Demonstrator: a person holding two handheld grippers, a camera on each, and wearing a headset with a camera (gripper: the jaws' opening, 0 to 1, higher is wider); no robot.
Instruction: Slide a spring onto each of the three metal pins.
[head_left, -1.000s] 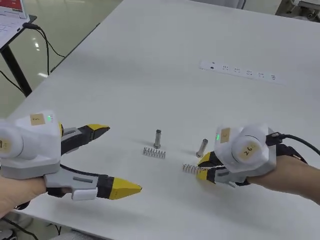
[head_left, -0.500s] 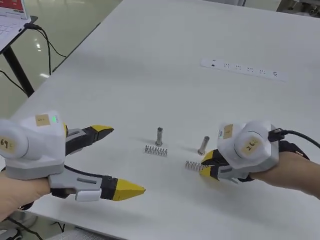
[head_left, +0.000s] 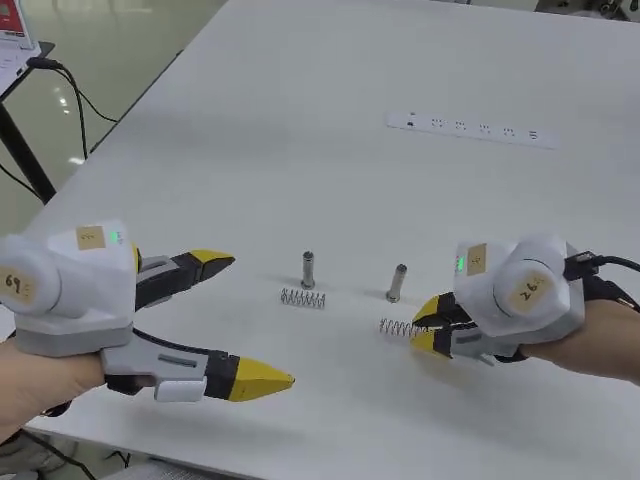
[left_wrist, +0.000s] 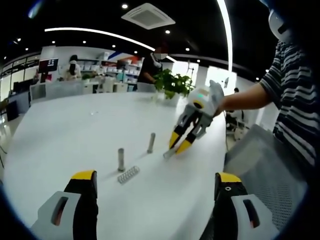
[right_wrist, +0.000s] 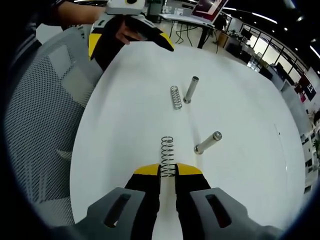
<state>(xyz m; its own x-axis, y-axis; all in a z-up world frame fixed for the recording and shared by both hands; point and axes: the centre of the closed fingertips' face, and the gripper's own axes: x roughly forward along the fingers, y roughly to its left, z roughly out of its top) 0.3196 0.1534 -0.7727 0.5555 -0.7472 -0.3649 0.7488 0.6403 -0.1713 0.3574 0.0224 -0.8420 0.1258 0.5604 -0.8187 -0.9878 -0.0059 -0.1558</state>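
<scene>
Two short metal pins stand upright on the white table, one (head_left: 308, 270) left of the other (head_left: 397, 283). A loose spring (head_left: 302, 298) lies in front of the left pin. My right gripper (head_left: 430, 325) is shut on the end of a second spring (head_left: 398, 327), which points left, just in front of the right pin. In the right gripper view this held spring (right_wrist: 167, 150) juts out from the tips (right_wrist: 167, 171), with a pin (right_wrist: 207, 142) just to its right. My left gripper (head_left: 245, 320) hovers open at the near left, holding nothing.
A white power strip (head_left: 470, 130) lies at the far side of the table (head_left: 300, 120). The table's near edge runs just under both grippers. A mesh chair (right_wrist: 55, 100) is beside the table. People and desks stand in the background (left_wrist: 150, 65).
My right gripper, with the spring in it, has shifted slightly right, so the spring is now in front of the right pin. The left gripper has stayed open and nearly still.
</scene>
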